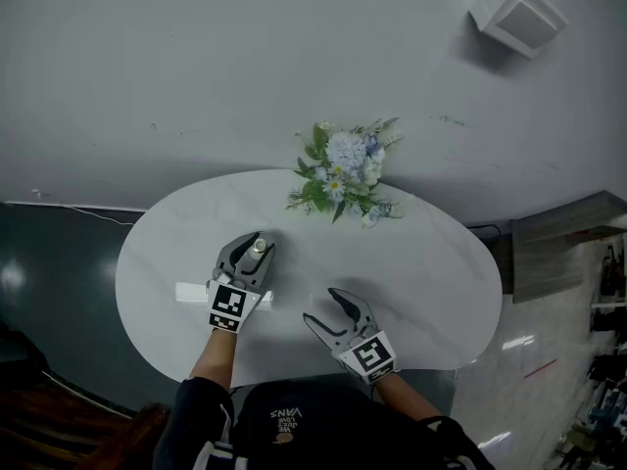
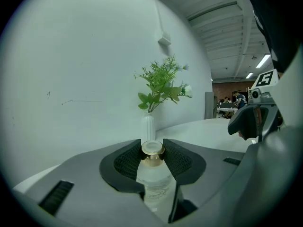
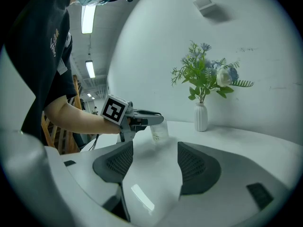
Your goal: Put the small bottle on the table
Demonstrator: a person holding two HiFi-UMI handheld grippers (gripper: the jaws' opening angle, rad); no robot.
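Observation:
The small clear bottle (image 1: 259,249) with a gold cap stands upright between the jaws of my left gripper (image 1: 257,246), over the left part of the white oval table (image 1: 431,262). In the left gripper view the ribbed pads (image 2: 127,162) press on the bottle (image 2: 154,178) just below its cap. From the right gripper view the bottle (image 3: 160,130) hangs from the left gripper (image 3: 142,118) with its base close to the tabletop; I cannot tell if it touches. My right gripper (image 1: 328,306) stands open and empty near the table's front edge, to the right of the left one.
A white vase of green and blue flowers (image 1: 343,174) stands at the table's far edge against the wall. It also shows straight beyond the bottle as the vase (image 2: 149,126). A white box (image 1: 519,13) is fixed on the wall. The person's body is at the front edge.

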